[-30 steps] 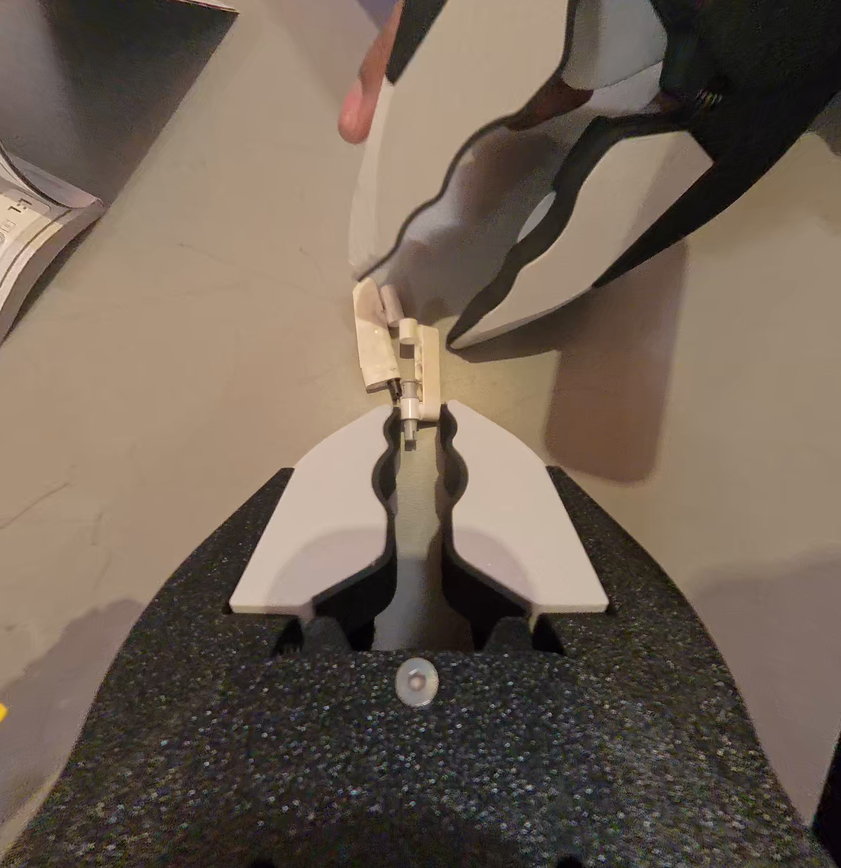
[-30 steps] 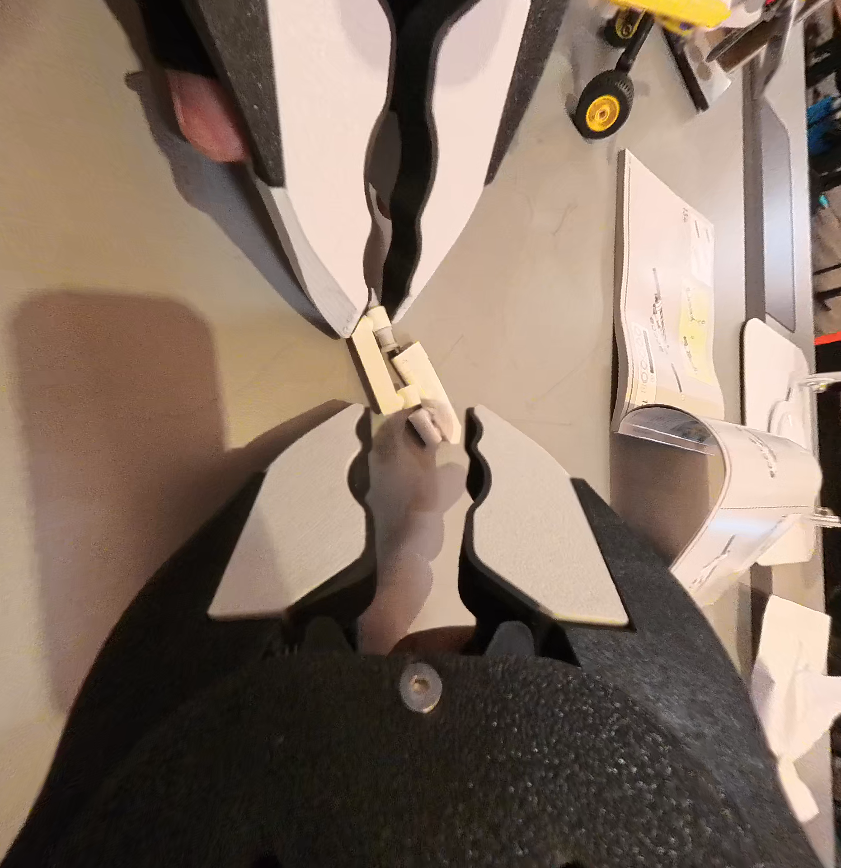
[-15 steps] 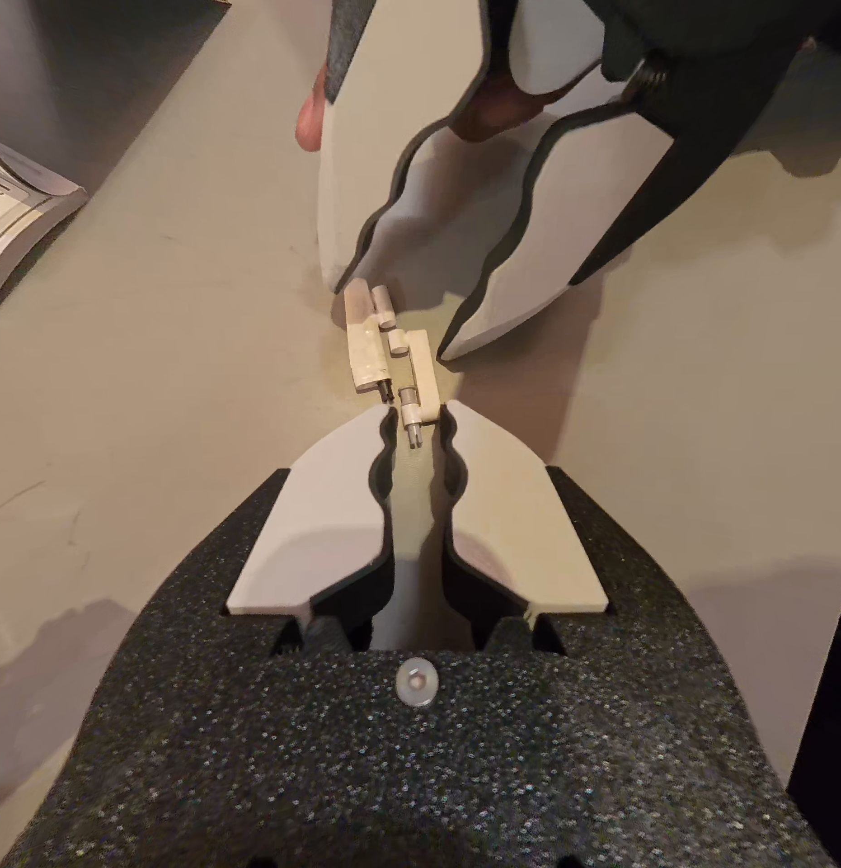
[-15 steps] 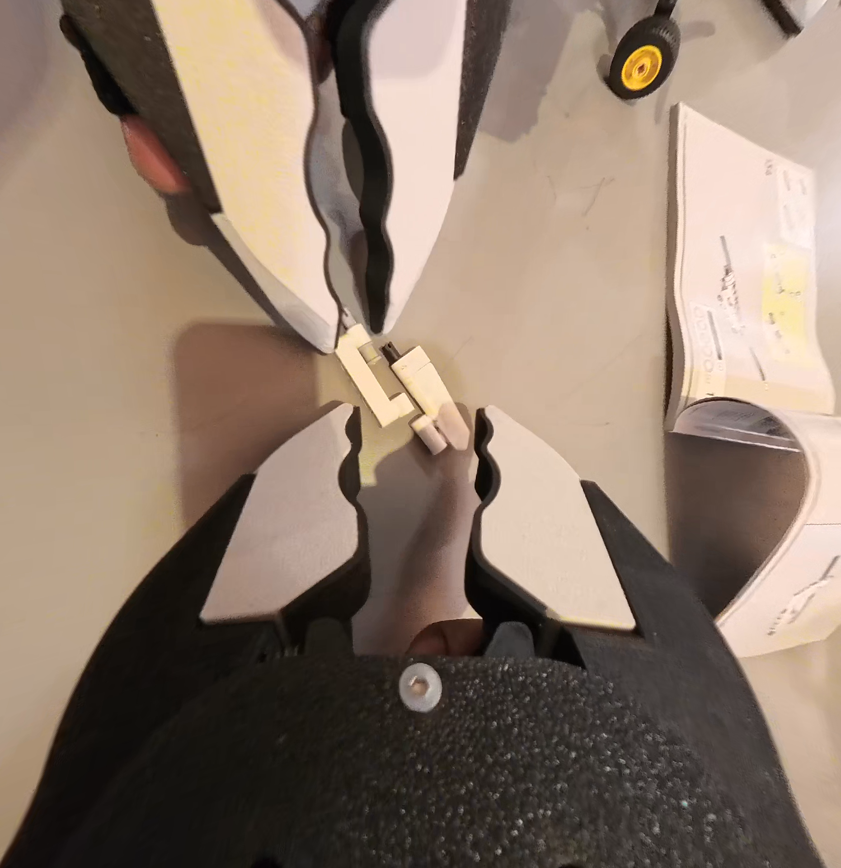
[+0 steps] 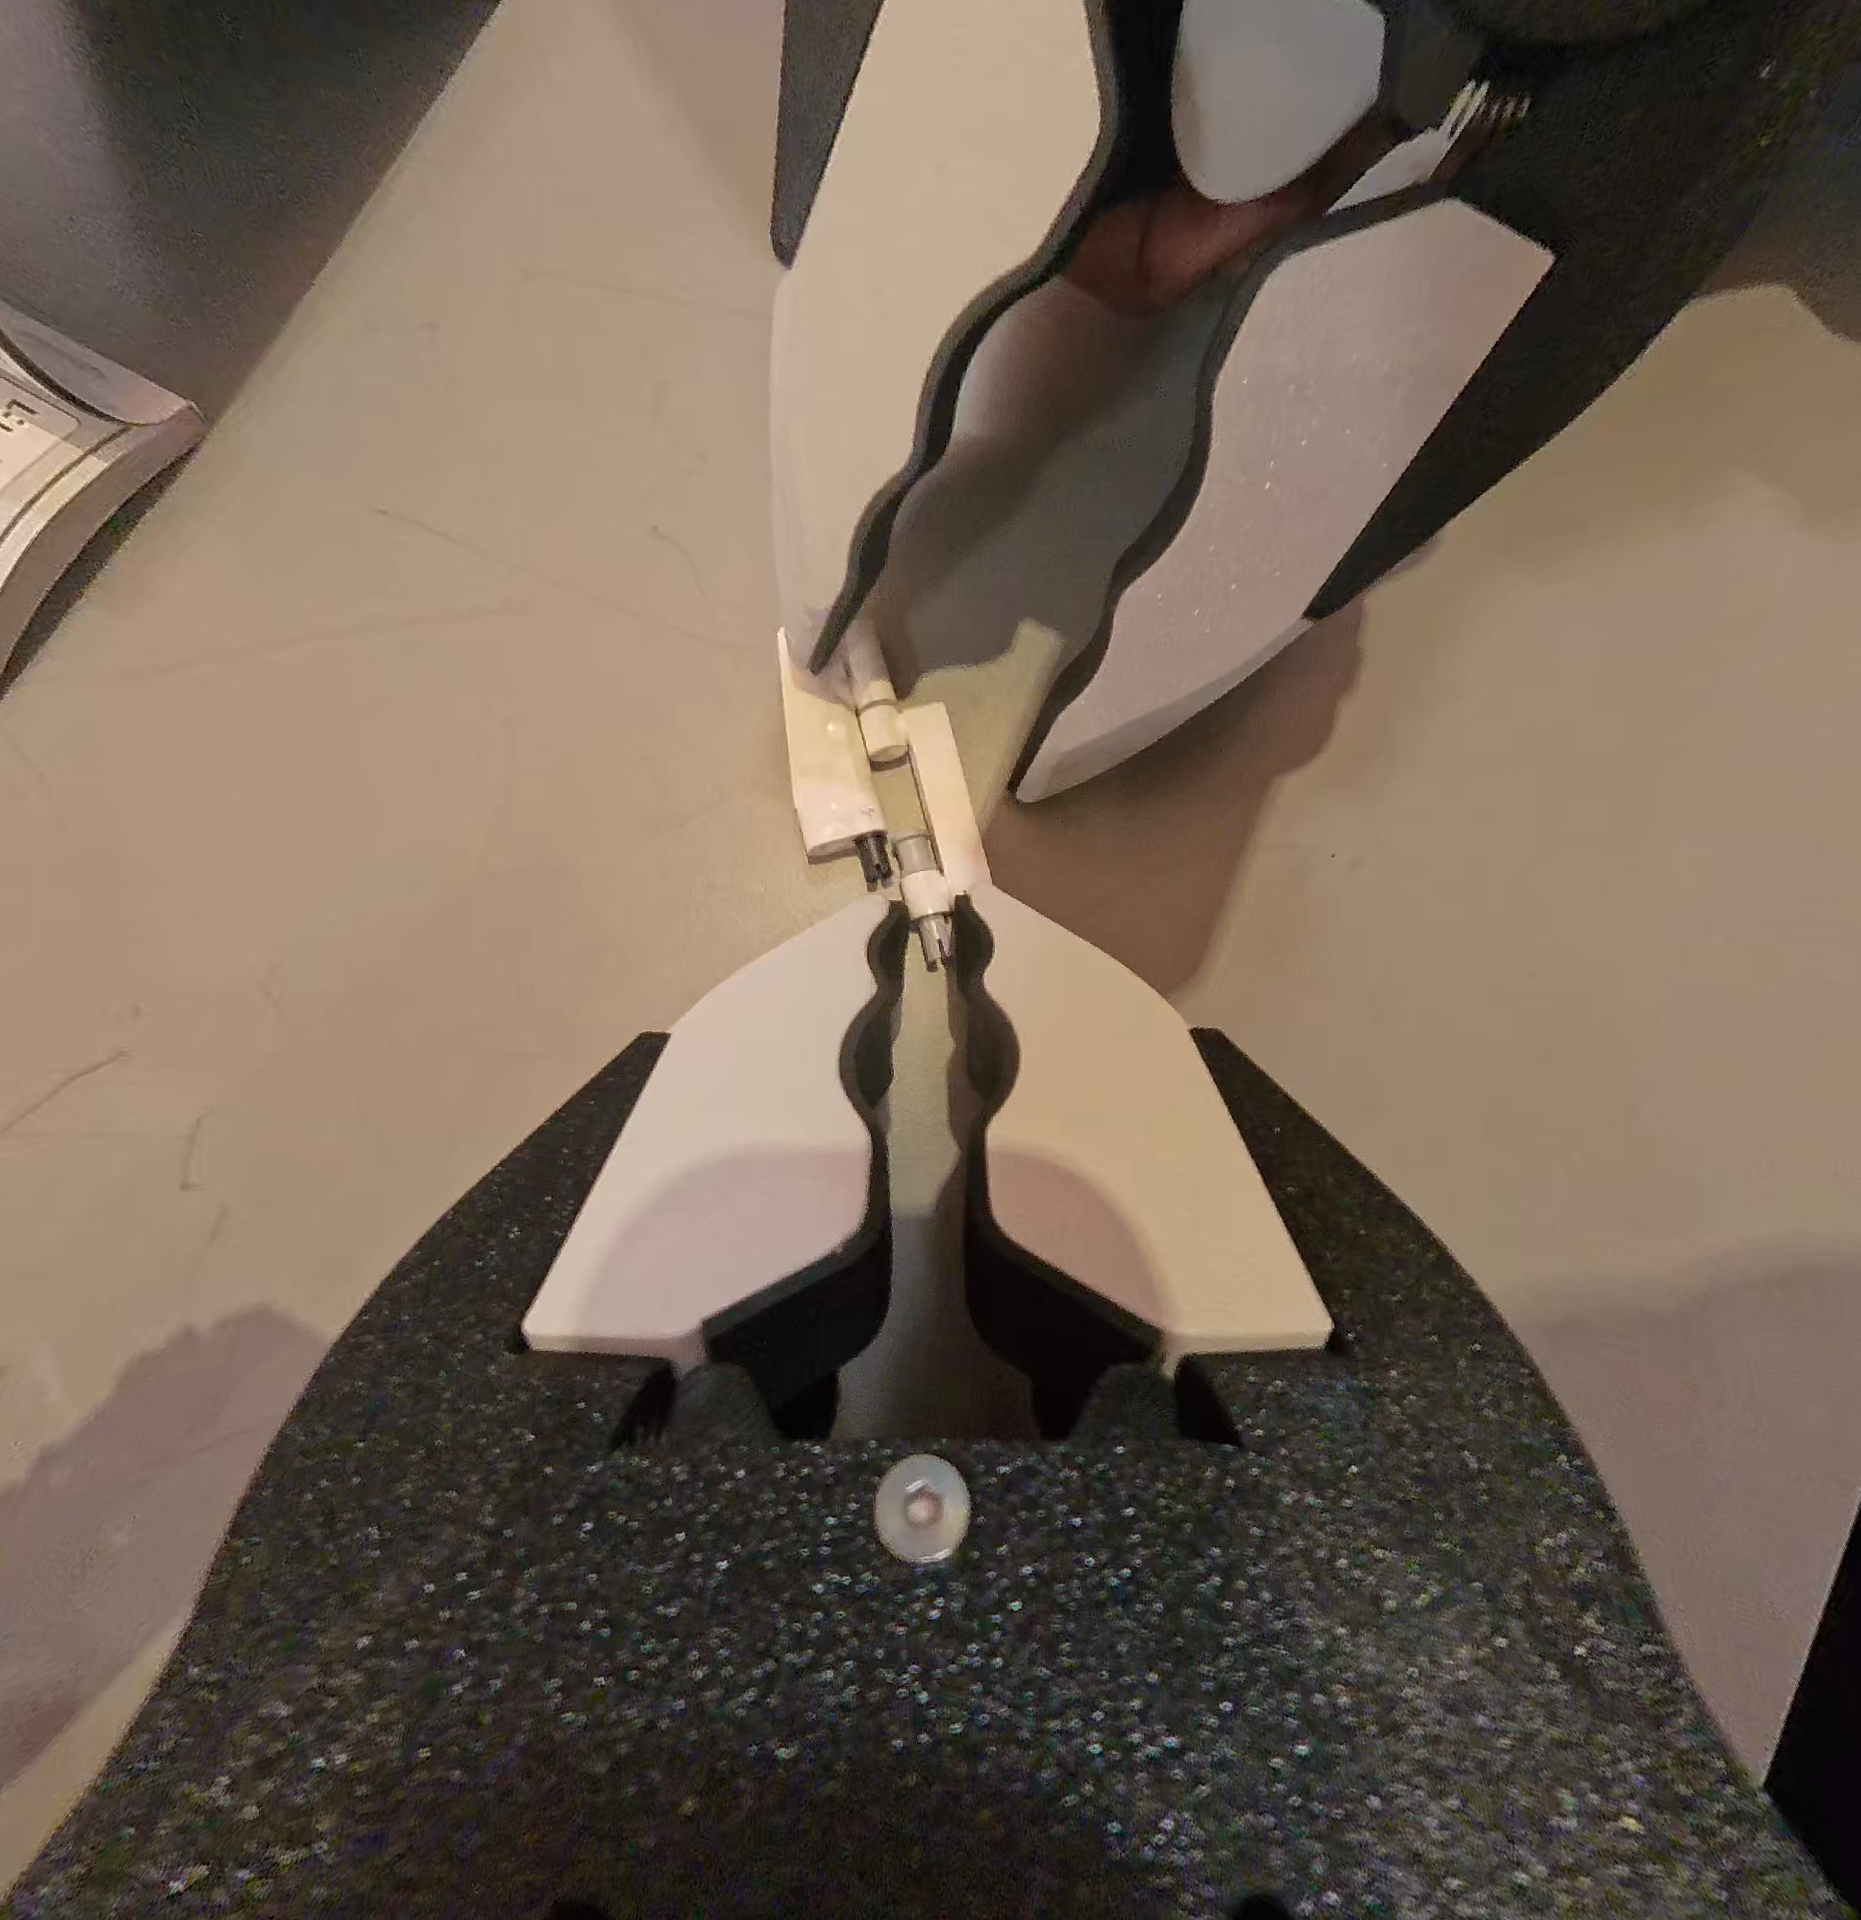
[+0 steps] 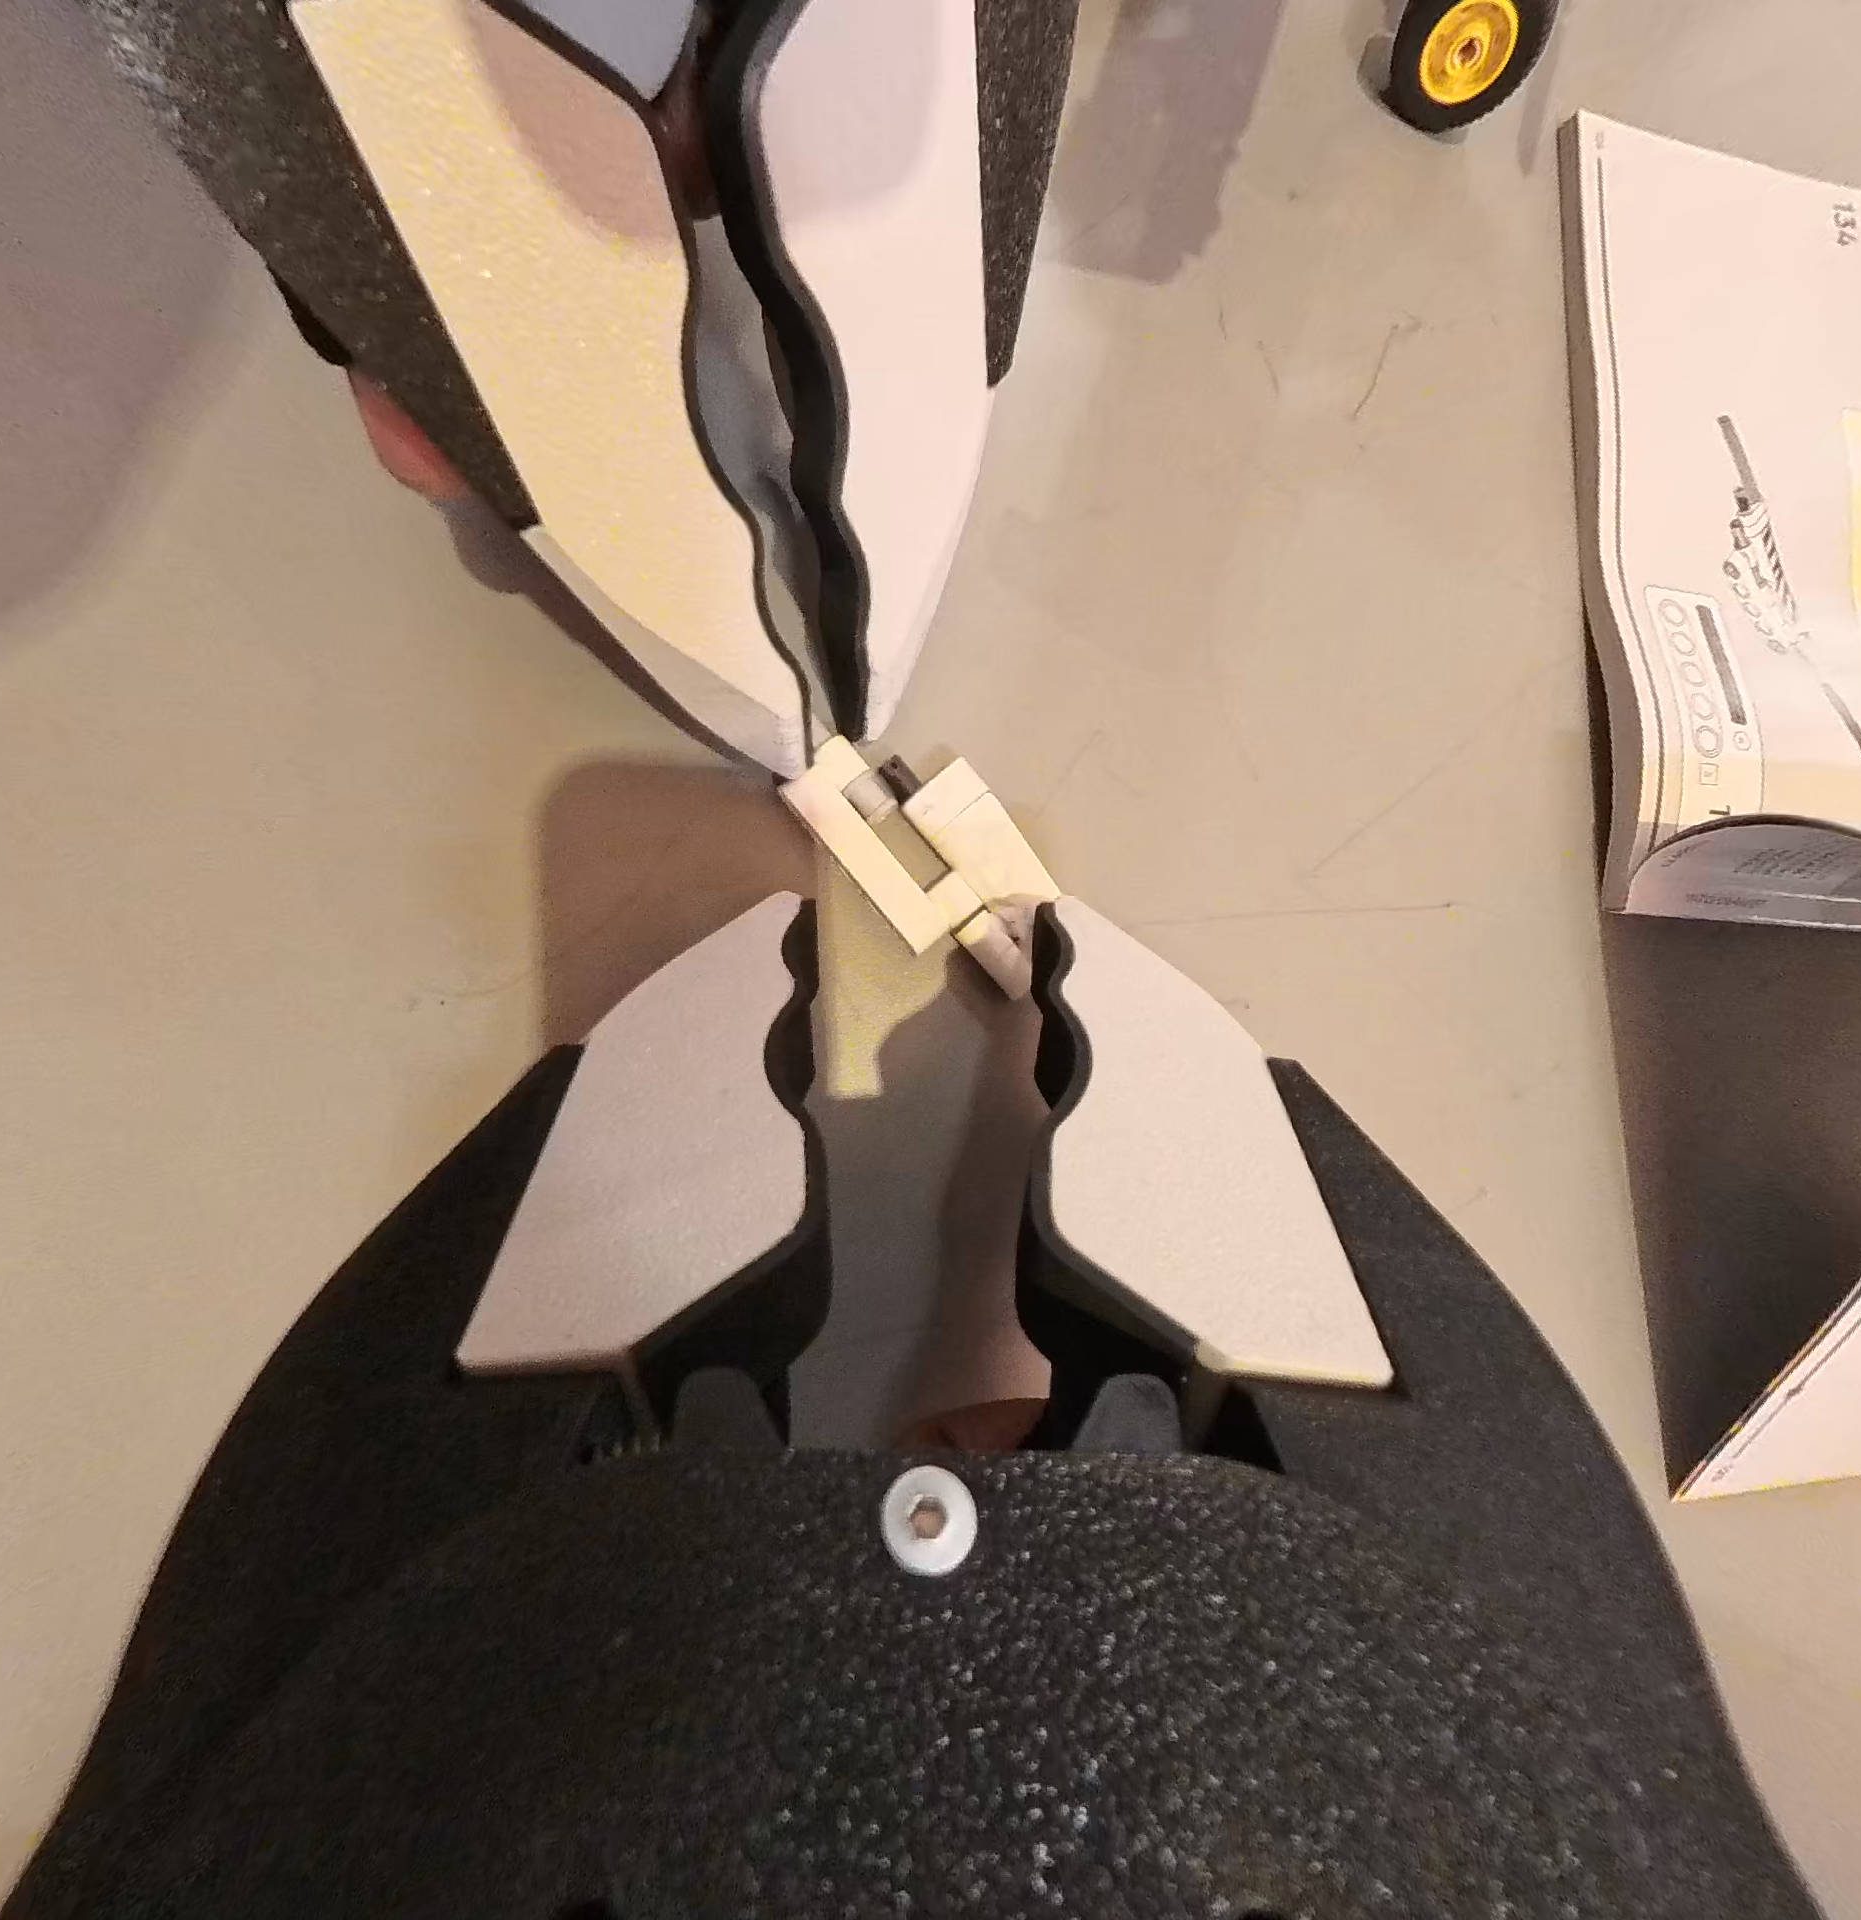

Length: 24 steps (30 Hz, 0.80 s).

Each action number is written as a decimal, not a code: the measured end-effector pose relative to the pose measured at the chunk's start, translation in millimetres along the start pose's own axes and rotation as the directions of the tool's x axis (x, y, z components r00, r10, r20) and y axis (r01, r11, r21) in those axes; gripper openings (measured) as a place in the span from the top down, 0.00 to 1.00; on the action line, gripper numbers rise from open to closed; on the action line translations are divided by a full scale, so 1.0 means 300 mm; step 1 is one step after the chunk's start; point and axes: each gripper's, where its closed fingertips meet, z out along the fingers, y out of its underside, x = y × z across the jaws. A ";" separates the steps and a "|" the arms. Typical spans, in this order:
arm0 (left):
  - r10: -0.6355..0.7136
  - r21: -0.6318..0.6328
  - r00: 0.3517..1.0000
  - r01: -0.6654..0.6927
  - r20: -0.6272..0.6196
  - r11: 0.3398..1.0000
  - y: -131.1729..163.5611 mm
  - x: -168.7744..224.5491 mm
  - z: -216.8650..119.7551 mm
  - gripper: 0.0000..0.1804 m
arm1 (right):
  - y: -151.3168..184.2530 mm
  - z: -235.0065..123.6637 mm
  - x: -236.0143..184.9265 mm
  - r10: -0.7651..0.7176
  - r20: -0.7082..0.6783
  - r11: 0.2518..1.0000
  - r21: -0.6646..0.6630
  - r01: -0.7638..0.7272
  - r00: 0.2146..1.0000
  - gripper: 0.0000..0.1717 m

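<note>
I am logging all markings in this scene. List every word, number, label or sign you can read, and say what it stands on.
Open booklet: a page number, diagrams and small print. I do not transcribe writing.
Curled booklet page: printed marks, cut off at the edge and not transcribed.
White brick assembly, yellow-hubbed wheel, left gripper, right gripper: no writing visible.

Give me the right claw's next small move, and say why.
Probably nudge the right claw sideways until the white plastic brick assembly on the beige table sits midway between its fingers: the claw is open, one fingertip touches the assembly's end, the other stands apart.
</note>
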 end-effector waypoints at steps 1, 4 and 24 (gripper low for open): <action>0.000 0.000 1.000 0.000 -0.002 1.000 0.000 0.002 0.001 0.95 | 0.002 -0.001 0.003 0.001 -0.003 1.000 0.001 -0.001 1.000 0.76; 0.003 0.001 1.000 -0.003 -0.002 1.000 0.000 0.004 0.002 0.95 | 0.008 -0.004 0.015 0.013 -0.010 1.000 0.007 -0.012 1.000 0.72; 0.001 0.024 1.000 -0.001 0.005 1.000 -0.011 -0.005 -0.004 0.95 | 0.006 0.005 0.006 0.069 0.030 0.997 0.039 -0.070 0.997 0.76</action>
